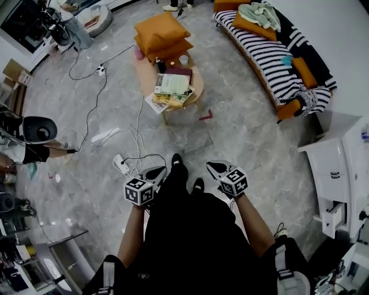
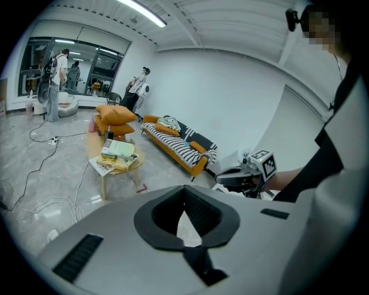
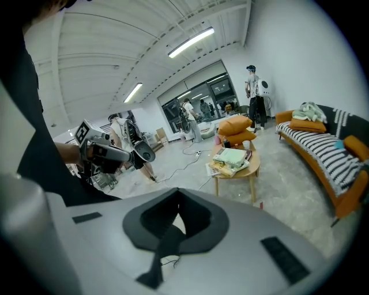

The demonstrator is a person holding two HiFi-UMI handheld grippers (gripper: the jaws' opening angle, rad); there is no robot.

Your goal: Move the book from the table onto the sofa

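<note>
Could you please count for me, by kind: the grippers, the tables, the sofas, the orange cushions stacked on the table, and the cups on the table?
grippers: 2, the left gripper and the right gripper
table: 1
sofa: 1
orange cushions on the table: 2
cup on the table: 1
Total: 7

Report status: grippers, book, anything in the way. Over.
Left gripper and right gripper shut, empty. Book atop stack on table, untouched, far ahead. Cables left of table; cushion and clothes on sofa.
</note>
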